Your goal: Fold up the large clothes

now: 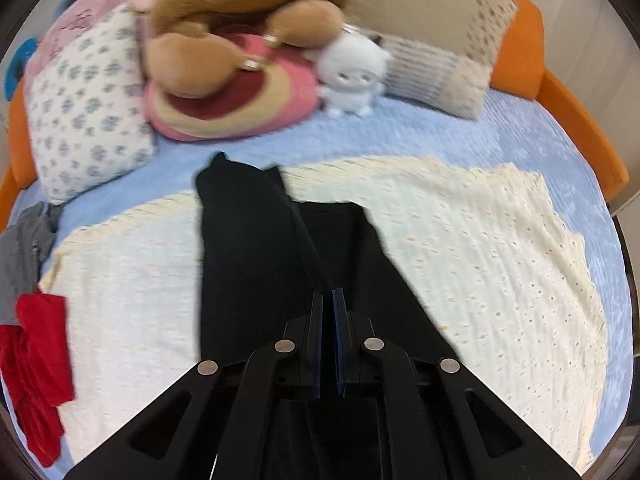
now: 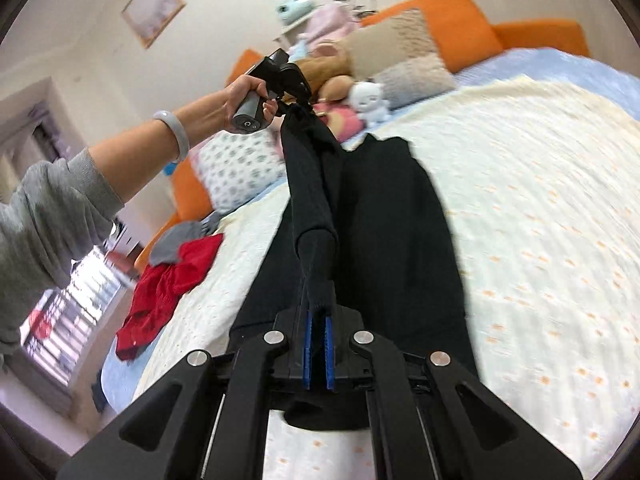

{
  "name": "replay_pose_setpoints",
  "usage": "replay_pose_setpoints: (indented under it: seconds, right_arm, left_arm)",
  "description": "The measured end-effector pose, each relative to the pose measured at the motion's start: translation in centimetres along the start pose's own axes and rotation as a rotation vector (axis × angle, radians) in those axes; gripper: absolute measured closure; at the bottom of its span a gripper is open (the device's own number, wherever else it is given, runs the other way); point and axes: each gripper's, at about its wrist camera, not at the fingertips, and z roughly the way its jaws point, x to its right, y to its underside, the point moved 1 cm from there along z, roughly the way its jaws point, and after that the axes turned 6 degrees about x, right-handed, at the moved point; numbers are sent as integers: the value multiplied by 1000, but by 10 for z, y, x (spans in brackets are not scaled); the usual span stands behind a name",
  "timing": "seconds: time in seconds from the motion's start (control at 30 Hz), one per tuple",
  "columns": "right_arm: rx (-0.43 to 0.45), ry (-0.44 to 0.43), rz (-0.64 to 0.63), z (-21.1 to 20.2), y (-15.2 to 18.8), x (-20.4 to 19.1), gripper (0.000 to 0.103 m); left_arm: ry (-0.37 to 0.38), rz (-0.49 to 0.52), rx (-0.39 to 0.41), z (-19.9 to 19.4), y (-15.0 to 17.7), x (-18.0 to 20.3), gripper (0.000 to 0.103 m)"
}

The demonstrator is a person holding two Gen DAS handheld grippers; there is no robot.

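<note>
A black garment [image 1: 256, 264] lies lengthwise on a cream eyelet blanket [image 1: 500, 264] on the bed. My left gripper [image 1: 329, 300] is shut on a fold of the black cloth, lifted above the blanket. In the right wrist view the black garment [image 2: 384, 216] stretches away from me, one edge raised in a ridge between both grippers. My right gripper [image 2: 319, 312] is shut on the near end of that ridge. The left gripper [image 2: 294, 106], held by a person's hand [image 2: 244, 94], pinches the far end.
Plush toys [image 1: 248, 40], a floral pillow [image 1: 84, 112] and beige cushions [image 1: 432, 64] crowd the bed's head. Red clothing [image 1: 36, 376] and a grey garment [image 1: 24, 248] lie at the left edge. An orange bed frame [image 1: 576, 128] rims the blue sheet [image 1: 500, 128].
</note>
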Motion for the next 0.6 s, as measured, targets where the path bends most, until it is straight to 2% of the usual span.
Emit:
replay_pose_setpoints:
  seconds: [0.13, 0.23, 0.43, 0.6]
  right_arm:
    - [-6, 46, 58, -6, 4, 28, 98]
    - [-32, 60, 103, -5, 12, 46, 98]
    - [-64, 99, 145, 1, 27, 66, 98]
    - [-82, 167, 96, 7, 31, 60, 98]
  left_arm:
    - [9, 46, -38, 35, 6, 47, 93]
    - [-20, 81, -58, 64, 12, 75, 93]
    - [-35, 70, -78, 112, 33, 84, 92]
    - [-34, 93, -41, 121, 43, 83, 92]
